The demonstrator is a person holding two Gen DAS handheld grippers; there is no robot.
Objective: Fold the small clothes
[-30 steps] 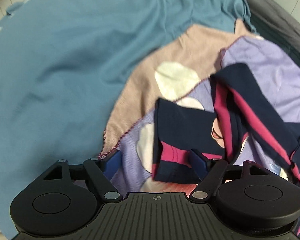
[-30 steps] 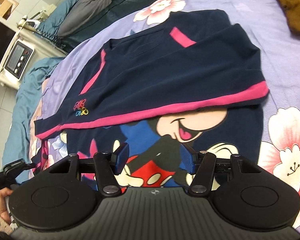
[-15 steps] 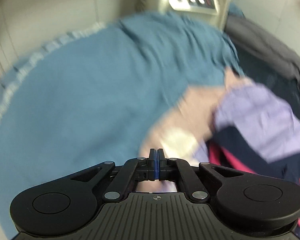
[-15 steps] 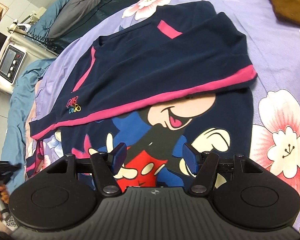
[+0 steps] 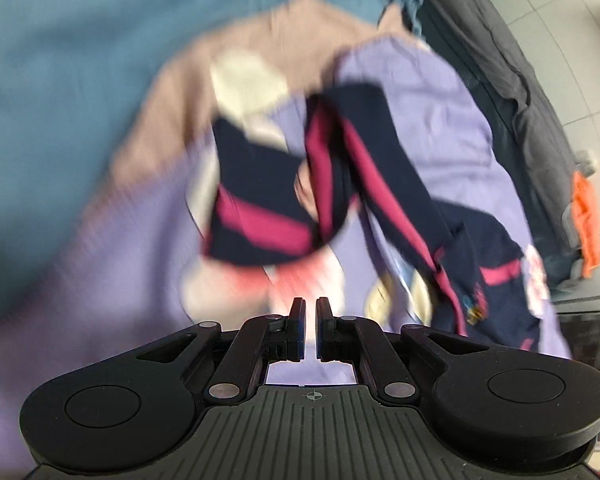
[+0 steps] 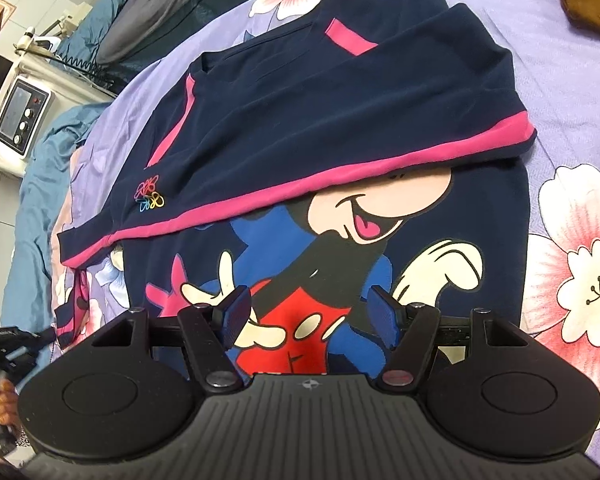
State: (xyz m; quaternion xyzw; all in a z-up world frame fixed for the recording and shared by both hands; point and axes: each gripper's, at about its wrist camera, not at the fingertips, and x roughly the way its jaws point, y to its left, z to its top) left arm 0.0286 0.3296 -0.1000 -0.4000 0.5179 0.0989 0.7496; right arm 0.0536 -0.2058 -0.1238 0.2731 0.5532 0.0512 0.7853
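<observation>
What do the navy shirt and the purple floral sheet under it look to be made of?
Navy shirt: soft matte knit, likely cotton jersey; it drapes limply, and the cartoon print looks flat and smooth. Purple floral sheet: thin printed woven fabric, probably cotton or a blend, matte with shallow wrinkles.

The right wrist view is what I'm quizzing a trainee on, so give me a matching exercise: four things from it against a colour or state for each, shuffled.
Things:
1. right gripper
2. hem band of the folded-over shirt
3. bedsheet
4. cartoon figure's shorts

Colour or state:
A. lilac with pink and white flowers
B. red
C. jaws wide apart, nothing between them
D. pink stripe on navy

Pairs: 1-C, 2-D, 3-A, 4-B
</observation>
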